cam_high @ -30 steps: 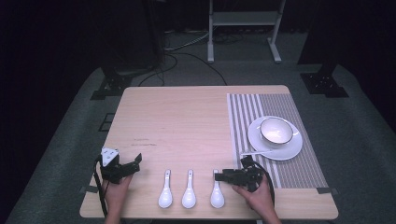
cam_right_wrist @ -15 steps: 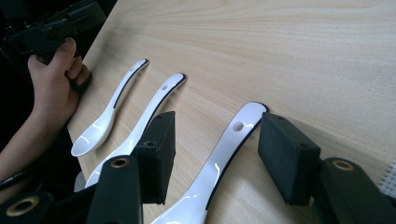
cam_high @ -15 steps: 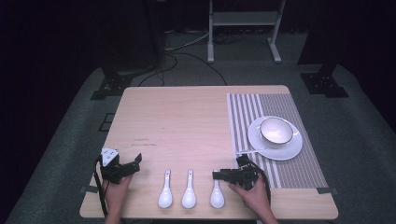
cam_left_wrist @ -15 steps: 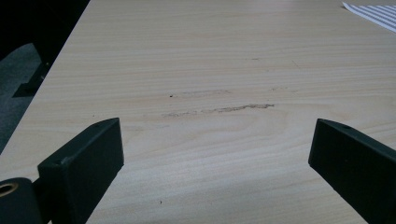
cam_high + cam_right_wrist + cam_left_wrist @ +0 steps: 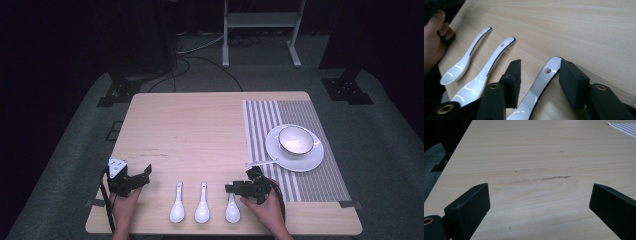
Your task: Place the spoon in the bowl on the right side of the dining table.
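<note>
The rightmost spoon (image 5: pixel 541 85) lies at the near table (image 5: pixel 200 125) edge, beside two others. Your right gripper (image 5: pixel 539 72) has moved left over its handle, jaws open astride it, likely ready to close. Your left gripper (image 5: pixel 134 176) rests open, well apart.

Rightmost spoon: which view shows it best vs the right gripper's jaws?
Right gripper view: the rightmost spoon lies close up with its handle between the open jaws of the right gripper. The high view shows it small. The left gripper view faces bare table.

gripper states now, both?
Left gripper: open, empty, over bare table.
Right gripper: open, jaws straddling spoon handle, not clamped.
</note>
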